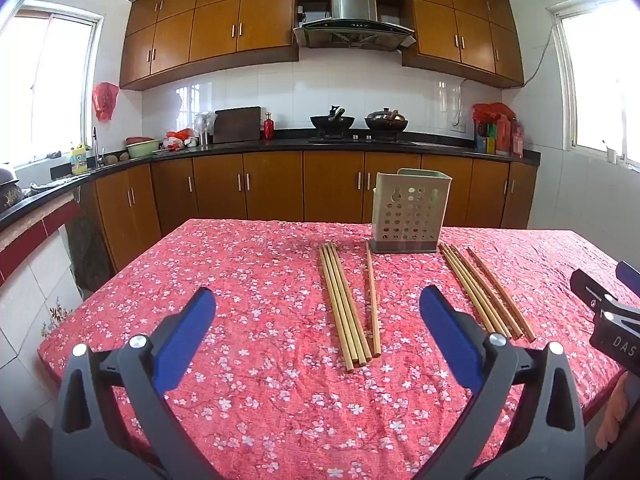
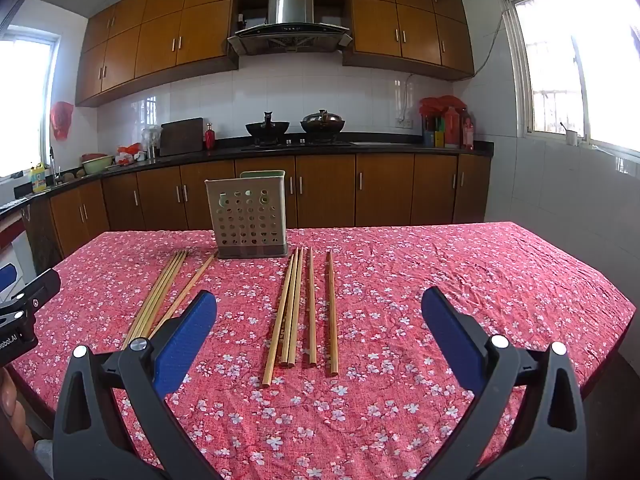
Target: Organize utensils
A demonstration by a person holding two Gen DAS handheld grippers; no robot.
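both tools hover above the near edge of the table [image 1: 120,312], jaws spread wide and holding nothing: the left gripper [image 1: 318,312] and the right gripper [image 2: 320,312] each tilt slightly down at the cloth. just ahead of the left gripper and a little toward its right finger lies the left bundle of chopsticks [image 1: 344,304], with a lone stick beside it; ahead of the right gripper, nearer its left finger, lies the right group of chopsticks [image 2: 300,308], loosely fanned. the perforated utensil holder [image 2: 250,216] stands upright beyond both groups, past their far tips. nothing looks sorted yet, so the step in hand is likely a first pick. to do it well, come down across the sticks near their middle, close on one tight cluster rather than stragglers, and keep the pads [image 1: 184,340] off the wrinkled cloth.
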